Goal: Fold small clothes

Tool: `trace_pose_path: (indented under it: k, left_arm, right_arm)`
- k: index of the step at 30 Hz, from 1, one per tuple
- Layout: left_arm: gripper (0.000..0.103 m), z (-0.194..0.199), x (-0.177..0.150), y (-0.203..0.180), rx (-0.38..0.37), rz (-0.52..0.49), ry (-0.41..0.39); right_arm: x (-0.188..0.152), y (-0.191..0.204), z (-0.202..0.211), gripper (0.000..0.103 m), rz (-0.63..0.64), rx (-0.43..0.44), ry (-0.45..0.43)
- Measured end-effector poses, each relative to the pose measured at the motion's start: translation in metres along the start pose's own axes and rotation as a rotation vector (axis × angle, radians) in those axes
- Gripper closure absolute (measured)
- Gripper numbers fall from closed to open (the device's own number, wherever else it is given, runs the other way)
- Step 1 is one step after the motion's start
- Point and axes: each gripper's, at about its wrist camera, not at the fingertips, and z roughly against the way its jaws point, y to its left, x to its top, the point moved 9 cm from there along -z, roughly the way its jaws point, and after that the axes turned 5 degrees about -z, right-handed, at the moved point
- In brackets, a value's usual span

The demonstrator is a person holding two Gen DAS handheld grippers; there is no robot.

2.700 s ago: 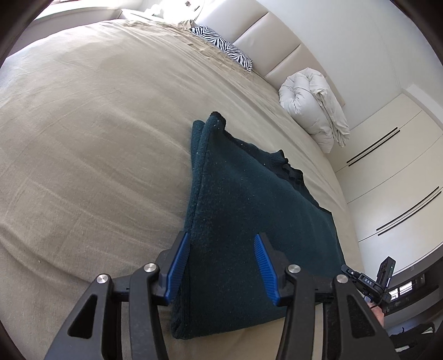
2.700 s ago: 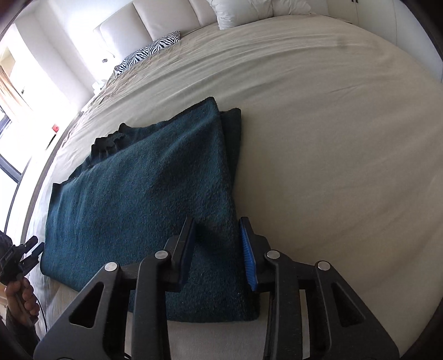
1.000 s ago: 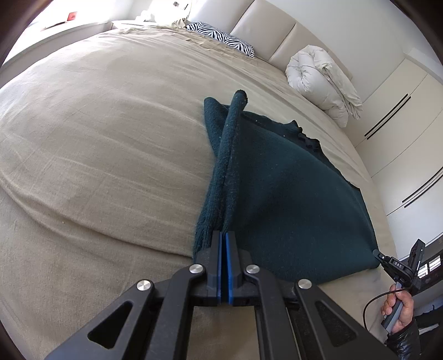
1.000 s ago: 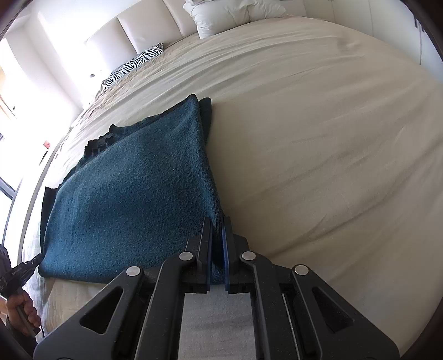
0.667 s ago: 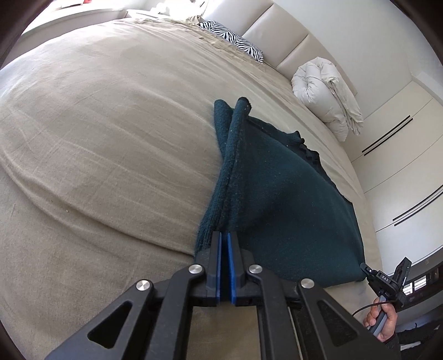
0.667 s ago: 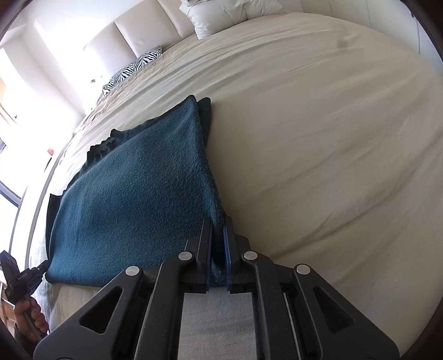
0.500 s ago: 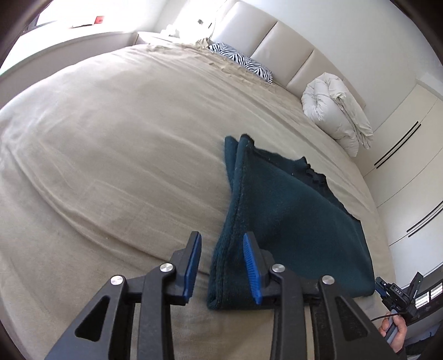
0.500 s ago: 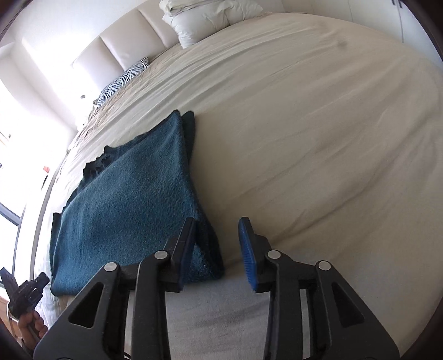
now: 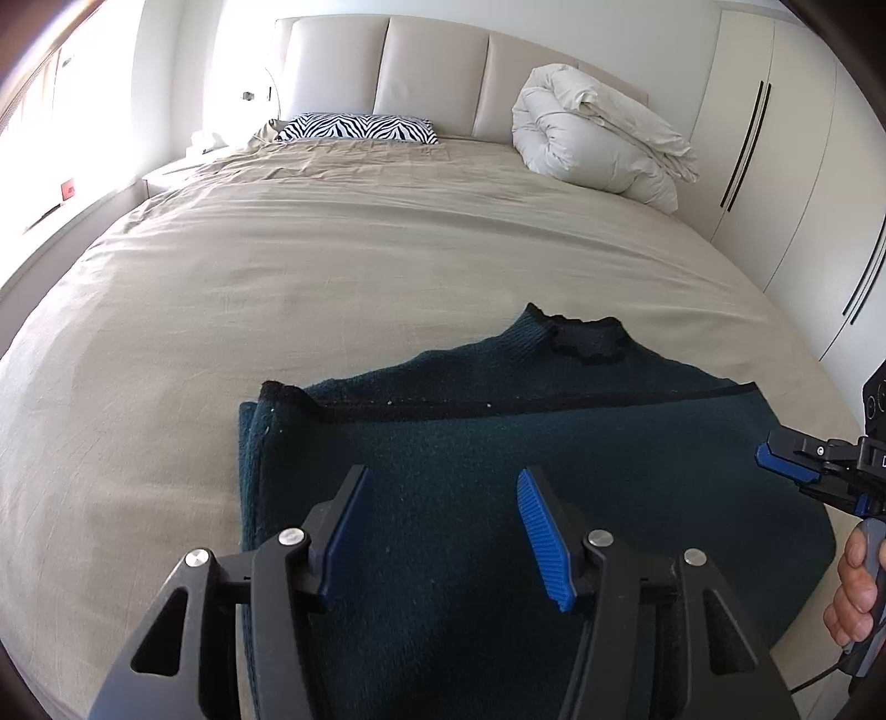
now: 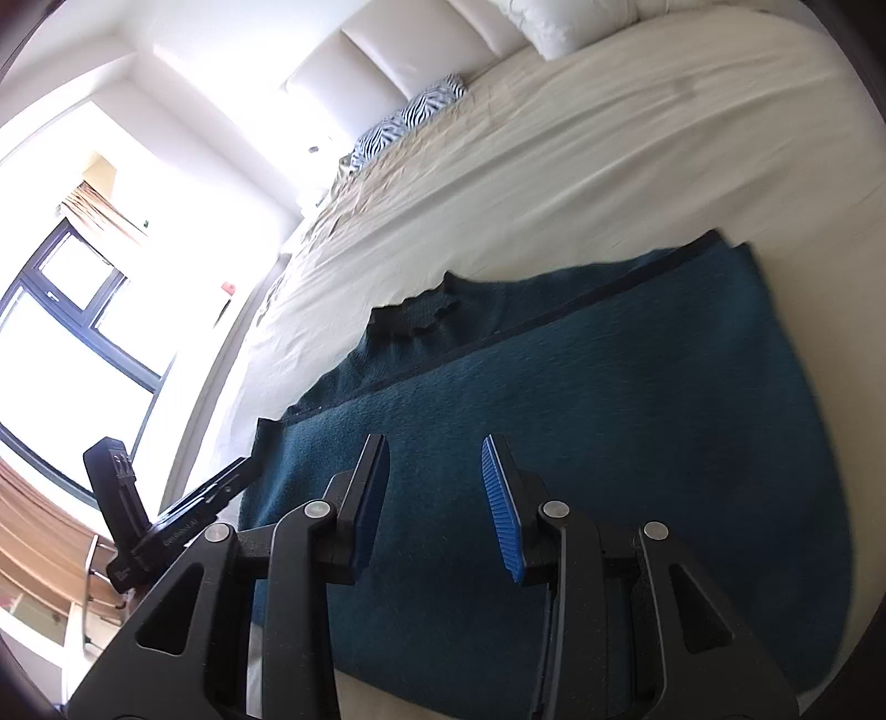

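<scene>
The dark teal sweater (image 9: 498, 437) lay folded flat on the beige bed (image 9: 332, 266), near its foot edge. The left gripper (image 9: 443, 509) and right gripper (image 10: 434, 482) hovered above it, jaws apart, gripping nothing. A zebra pillow (image 9: 357, 127) sat by the headboard.

garment (image 9: 498, 454) near edge: hidden by tongs | duvet (image 10: 559, 22): cropped
</scene>
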Motion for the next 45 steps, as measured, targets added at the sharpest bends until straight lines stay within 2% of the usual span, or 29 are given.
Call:
trace_pose_path:
  k: [3, 5, 7, 10, 12, 13, 18, 22, 24, 25, 27, 29, 32, 34, 36, 39, 45]
  left_arm:
    - [0.046, -0.023, -0.009, 0.031, 0.022, 0.074, 0.035]
    - [0.048, -0.025, -0.014, 0.044, -0.060, 0.144, -0.002]
    - [0.049, -0.022, -0.016, 0.050, -0.134, 0.192, -0.033]
    - [0.050, -0.023, -0.016, 0.053, -0.176, 0.223, -0.045]
    - [0.050, -0.023, -0.016, 0.051, -0.170, 0.214, -0.055]
    - [0.050, -0.023, -0.016, 0.049, -0.161, 0.204, -0.058]
    - [0.050, -0.024, -0.017, 0.049, -0.167, 0.204, -0.066]
    - [0.050, -0.021, -0.016, 0.049, -0.165, 0.215, -0.058]
    - [0.050, -0.008, -0.018, 0.041, -0.091, 0.181, -0.038]
    - [0.048, 0.003, -0.020, 0.031, -0.086, 0.164, -0.038]
    - [0.047, 0.025, -0.030, 0.003, -0.151, 0.145, -0.044]
    - [0.042, 0.044, -0.046, -0.027, -0.181, 0.103, -0.043]
    - [0.042, 0.044, -0.078, -0.053, -0.150, 0.031, 0.024]
    - [0.044, 0.036, -0.095, -0.047, -0.128, 0.069, 0.071]
    - [0.046, 0.039, -0.097, -0.040, -0.133, 0.096, 0.076]
    - [0.046, 0.038, -0.098, -0.040, -0.123, 0.074, 0.105]
    - [0.046, 0.037, -0.105, -0.044, -0.097, 0.043, 0.093]
  right_arm:
    - [0.006, 0.006, -0.049, 0.068, -0.037, 0.034, 0.075]
    - [0.015, -0.006, -0.069, 0.071, -0.074, 0.017, 0.074]
    - [0.026, -0.020, -0.074, 0.074, -0.138, 0.069, 0.048]
    - [0.046, -0.052, -0.060, 0.078, -0.245, 0.120, -0.033]
    - [0.059, -0.084, -0.044, 0.078, -0.316, 0.108, -0.098]
    - [0.065, -0.101, -0.035, 0.082, -0.358, 0.113, -0.132]
    - [0.085, -0.168, 0.012, 0.084, -0.495, -0.002, -0.276]
    - [0.080, -0.161, 0.038, 0.079, -0.471, -0.068, -0.313]
    - [0.065, -0.129, 0.043, 0.079, -0.432, 0.028, -0.285]
    - [0.053, -0.106, 0.041, 0.079, -0.401, 0.081, -0.247]
    - [0.019, -0.054, 0.033, 0.079, -0.304, 0.165, -0.159]
    - [-0.025, -0.006, 0.007, 0.079, -0.218, 0.219, -0.033]
    - [-0.086, 0.032, -0.035, 0.079, -0.137, 0.229, 0.124]
    - [-0.109, 0.027, -0.055, 0.080, -0.150, 0.195, 0.176]
    - [-0.108, 0.013, -0.051, 0.081, -0.186, 0.209, 0.146]
    - [-0.090, -0.020, -0.022, 0.081, -0.264, 0.184, 0.055]
    - [-0.060, -0.121, 0.067, 0.081, -0.451, 0.033, -0.188]
